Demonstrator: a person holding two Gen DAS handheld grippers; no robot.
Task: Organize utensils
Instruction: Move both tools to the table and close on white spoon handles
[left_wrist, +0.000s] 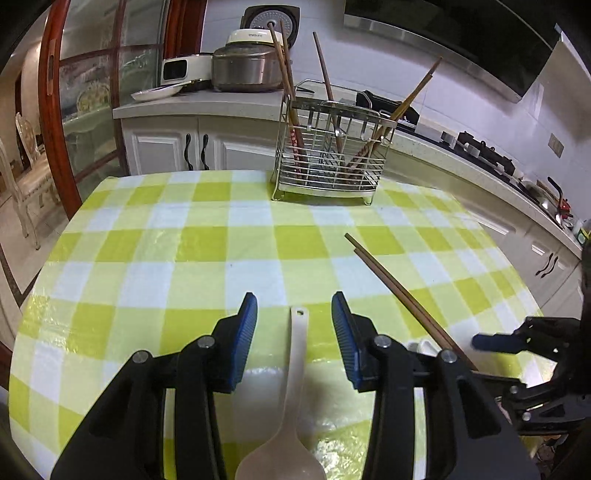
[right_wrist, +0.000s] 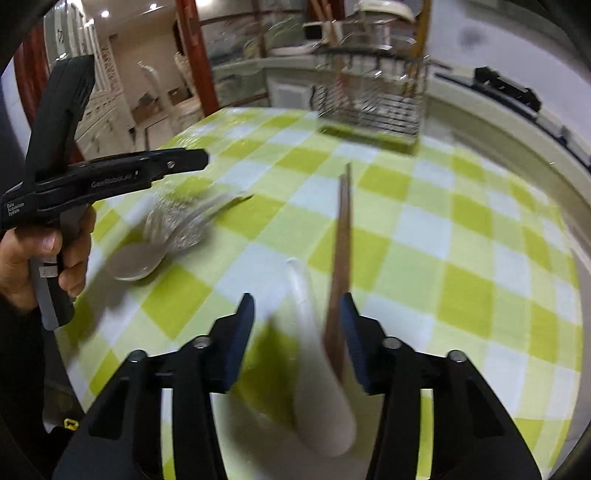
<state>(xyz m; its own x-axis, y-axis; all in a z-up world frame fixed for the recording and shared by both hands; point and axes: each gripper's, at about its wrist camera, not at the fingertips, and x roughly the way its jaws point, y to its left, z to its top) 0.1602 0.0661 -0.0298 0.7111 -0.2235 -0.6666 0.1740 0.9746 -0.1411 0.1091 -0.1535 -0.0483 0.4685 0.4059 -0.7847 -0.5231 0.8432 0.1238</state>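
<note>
A wire utensil rack (left_wrist: 327, 162) holding several chopsticks stands at the far side of the green checked tablecloth (left_wrist: 166, 258); it shows blurred in the right wrist view (right_wrist: 373, 107). My left gripper (left_wrist: 294, 317) is open, its blue pads either side of the handle of a white rice paddle (left_wrist: 295, 373) lying on the cloth. A pair of brown chopsticks (left_wrist: 399, 295) lies to its right. My right gripper (right_wrist: 297, 314) is open around a white spoon (right_wrist: 317, 369) and the chopsticks (right_wrist: 341, 266). The paddle (right_wrist: 136, 260) lies under my left gripper there.
A kitchen counter (left_wrist: 207, 103) with a pot and rice cooker runs behind the table. Cabinets and a stove line the right side. A wooden glass door stands at the left. The right wrist view is motion-blurred.
</note>
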